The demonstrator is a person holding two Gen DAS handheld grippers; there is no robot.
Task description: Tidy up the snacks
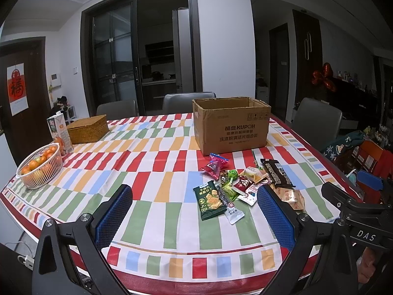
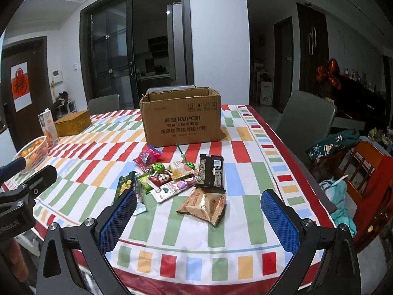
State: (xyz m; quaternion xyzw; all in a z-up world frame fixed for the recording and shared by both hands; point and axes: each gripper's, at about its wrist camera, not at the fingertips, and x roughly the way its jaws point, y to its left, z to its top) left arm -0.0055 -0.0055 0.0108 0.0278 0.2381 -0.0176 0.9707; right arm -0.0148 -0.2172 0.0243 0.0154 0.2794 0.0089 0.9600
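Snacks lie in a loose heap on the striped tablecloth [image 2: 245, 172], just in front of the open brown cardboard box [image 2: 181, 120] printed with KUPOH, which I take as my landmark. Nearest the box sits a pink wrapped candy bag [image 2: 147, 157]; beside it, green foil lollipops [image 2: 157, 167]. Further from the box, a dark brown chocolate bar wrapper [image 2: 211, 174] lies flat, with a tan crinkled biscuit packet [image 2: 203, 205] just below it. On the heap's left edge I see a dark green cracker packet [image 1: 209, 201] beside a white sachet [image 1: 233, 210].

My left gripper [image 1: 194, 209] hangs above the table with its blue pads spread wide, holding nothing. My right gripper [image 2: 199, 211] is likewise spread apart and empty, the tan packet lying between its fingers in view.

Far left of the box stand a woven wicker box [image 1: 88, 128], a juice carton [image 1: 59, 132] and a white basket of oranges [image 1: 39, 169].
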